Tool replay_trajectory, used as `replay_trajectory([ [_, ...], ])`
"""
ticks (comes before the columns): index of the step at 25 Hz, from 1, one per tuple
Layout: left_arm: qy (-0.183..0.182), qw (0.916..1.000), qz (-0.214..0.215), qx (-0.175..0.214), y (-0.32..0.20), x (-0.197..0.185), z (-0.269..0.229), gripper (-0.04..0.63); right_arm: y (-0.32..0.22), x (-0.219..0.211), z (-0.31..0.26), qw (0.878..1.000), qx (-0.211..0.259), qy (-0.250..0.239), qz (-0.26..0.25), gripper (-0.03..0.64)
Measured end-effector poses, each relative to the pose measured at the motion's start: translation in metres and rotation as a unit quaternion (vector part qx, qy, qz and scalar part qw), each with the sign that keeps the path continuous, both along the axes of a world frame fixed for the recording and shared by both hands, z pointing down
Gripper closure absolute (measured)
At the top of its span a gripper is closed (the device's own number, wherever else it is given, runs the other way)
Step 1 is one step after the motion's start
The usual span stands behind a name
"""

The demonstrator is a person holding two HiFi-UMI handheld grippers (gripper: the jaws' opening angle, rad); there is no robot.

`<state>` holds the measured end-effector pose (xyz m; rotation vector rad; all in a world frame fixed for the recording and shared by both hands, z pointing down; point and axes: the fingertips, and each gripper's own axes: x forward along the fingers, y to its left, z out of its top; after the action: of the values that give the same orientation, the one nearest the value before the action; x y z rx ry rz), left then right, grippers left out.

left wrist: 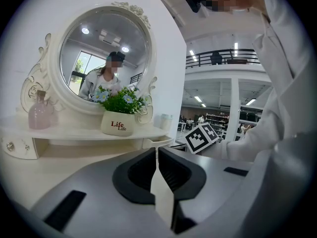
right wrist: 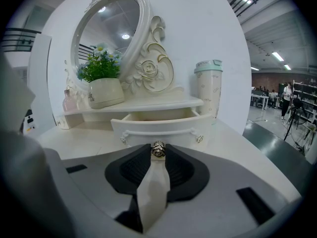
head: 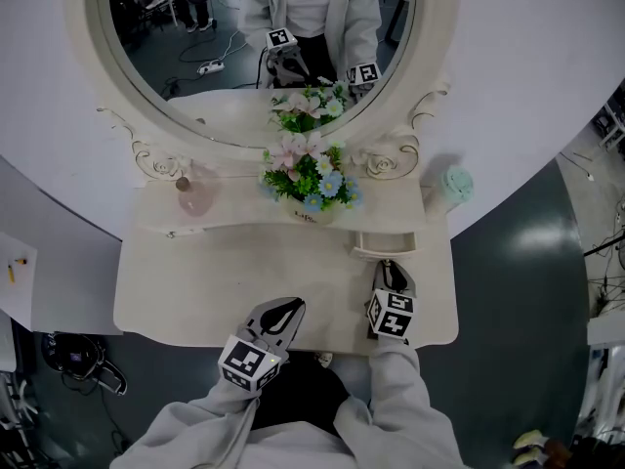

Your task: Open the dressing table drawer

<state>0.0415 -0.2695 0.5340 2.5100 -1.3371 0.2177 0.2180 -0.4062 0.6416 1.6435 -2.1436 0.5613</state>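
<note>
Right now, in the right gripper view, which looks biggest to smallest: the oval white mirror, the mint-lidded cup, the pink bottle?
1. Oval white mirror
2. Mint-lidded cream cup
3. Pink glass bottle, also farther away

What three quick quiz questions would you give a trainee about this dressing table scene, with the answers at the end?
1. True or false: the drawer under the shelf is pulled partly out.
2. What is the right gripper clamped on? A the drawer knob; B a comb; C a lipstick.
3. Fill in: the word printed on the flower pot is ____.

Key: 1 true; 2 A; 3 Life.
</note>
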Motion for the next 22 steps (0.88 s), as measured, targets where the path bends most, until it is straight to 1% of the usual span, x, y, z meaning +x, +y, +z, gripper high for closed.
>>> replay_trajectory([
  [22,0.001,0.9998,0.017,0.011,0.001,0.009,-0.006,0.566,0.012,0.003,0.001,1.000,-0.002,0.005,-0.003,0.509],
])
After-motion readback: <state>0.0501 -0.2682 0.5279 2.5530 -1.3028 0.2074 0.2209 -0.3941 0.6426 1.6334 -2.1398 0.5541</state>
